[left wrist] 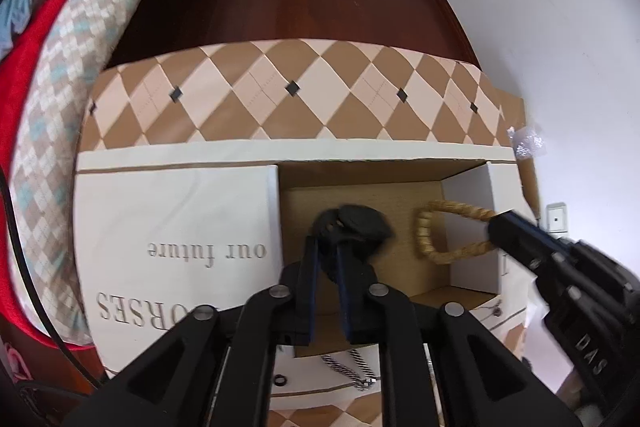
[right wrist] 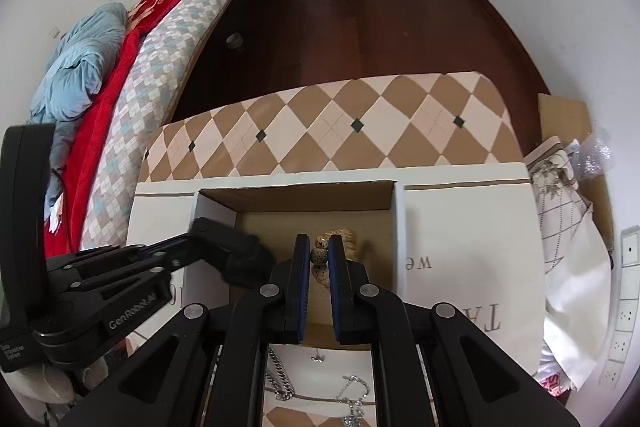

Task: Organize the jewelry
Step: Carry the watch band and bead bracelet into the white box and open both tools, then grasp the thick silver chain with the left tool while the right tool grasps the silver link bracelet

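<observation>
An open cardboard box [left wrist: 400, 171] with white printed flaps lies below both grippers. My left gripper [left wrist: 328, 245] hangs over its brown inside, shut on a bulky black bracelet [left wrist: 360, 225]. In the right wrist view the left gripper [right wrist: 240, 255] comes in from the left with that blurred black bracelet [right wrist: 248, 261]. My right gripper [right wrist: 320, 247] is shut on a tan beaded bracelet [right wrist: 320, 253], whose loop [left wrist: 436, 233] hangs over the box's right side in the left wrist view, where the right gripper [left wrist: 496, 231] reaches in from the right.
Silver chains [right wrist: 280, 383] [left wrist: 352, 363], a small black ring [left wrist: 281, 381] and a small pendant [right wrist: 318, 358] lie on the near flap. The box rests on a diamond-patterned top [left wrist: 280, 95]. A bed [right wrist: 160, 59] runs along the left, and a white wall [left wrist: 540, 27] stands on the right.
</observation>
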The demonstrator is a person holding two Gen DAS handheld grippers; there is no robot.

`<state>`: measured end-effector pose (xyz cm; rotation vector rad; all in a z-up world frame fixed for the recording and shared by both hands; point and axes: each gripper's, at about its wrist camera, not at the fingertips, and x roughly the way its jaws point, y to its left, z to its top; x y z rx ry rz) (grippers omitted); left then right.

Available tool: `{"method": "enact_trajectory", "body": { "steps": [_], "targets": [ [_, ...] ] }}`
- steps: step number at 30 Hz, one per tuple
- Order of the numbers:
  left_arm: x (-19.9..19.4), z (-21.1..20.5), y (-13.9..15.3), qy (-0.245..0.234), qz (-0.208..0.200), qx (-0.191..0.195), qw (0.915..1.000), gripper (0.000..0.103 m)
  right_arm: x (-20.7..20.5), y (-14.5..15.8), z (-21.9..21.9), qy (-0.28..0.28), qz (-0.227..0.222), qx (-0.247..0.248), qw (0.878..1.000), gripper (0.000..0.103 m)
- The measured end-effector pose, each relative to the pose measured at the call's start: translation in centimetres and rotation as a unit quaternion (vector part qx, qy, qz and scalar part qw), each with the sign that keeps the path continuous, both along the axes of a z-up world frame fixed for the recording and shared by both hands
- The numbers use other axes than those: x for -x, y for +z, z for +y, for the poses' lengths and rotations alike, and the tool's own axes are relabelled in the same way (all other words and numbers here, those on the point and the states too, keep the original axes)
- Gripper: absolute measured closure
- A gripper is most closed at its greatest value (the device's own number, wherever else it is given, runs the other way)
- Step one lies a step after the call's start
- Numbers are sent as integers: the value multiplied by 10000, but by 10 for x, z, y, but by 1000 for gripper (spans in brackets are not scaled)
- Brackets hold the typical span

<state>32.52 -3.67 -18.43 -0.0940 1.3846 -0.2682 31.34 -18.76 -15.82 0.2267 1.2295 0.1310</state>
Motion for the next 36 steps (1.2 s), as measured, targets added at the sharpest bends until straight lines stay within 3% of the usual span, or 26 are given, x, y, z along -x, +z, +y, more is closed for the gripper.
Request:
{"method": "enact_trajectory", "body": {
  "steps": [2,4,5,6,7,10,11,14,16,18,19,23,28,36],
  "targets": [
    [-2,-3,1,-45,43,101,9999,93,-3,-4,-1,5,141,-126,9998,93],
    [-3,-6,5,-91,8,14,10000,82,-5,-6,-3,-22,251,-202,9995,91],
    [-2,-8,10,-108,-86,-8,9999,64,-5,-6,-3,-27,267,-197,9994,88],
    [-2,-8,15,-71,-207,-68,9997,40,-4,-5,-5,-53,261,-181,9995,76],
    [-1,-8,20,4,-349,-229,9991,35,-4,-4,-6,-80,258,-160,9995,61],
    [-2,-1,32,111,-635,-392,9971,14,0,5,-14,-197,153,1,9997,41],
    [-1,1,36,127,-698,-427,9966,9,2,8,-16,-219,122,79,9997,39],
    [6,6,47,248,-1068,-822,9906,7,9,13,-17,-274,61,489,9984,36],
    [11,10,51,343,-1301,-1079,9850,5,16,14,-15,-335,23,1019,9942,16],
    [22,14,56,397,-1569,-1331,9778,1,24,14,-13,-332,-15,1365,9901,2],
    [28,17,57,447,-1677,-1449,9741,1,27,14,-11,-333,-37,1481,9884,0],
    [47,25,53,534,-1815,-1615,9686,1,44,13,-6,-329,-122,1679,9852,0],
    [70,31,57,579,-1882,-1567,9678,1,64,26,-3,-406,-342,1745,9832,0],
    [118,38,91,756,-2259,-1534,9590,1,106,64,10,-457,-769,1772,9801,0]
  ]
}}
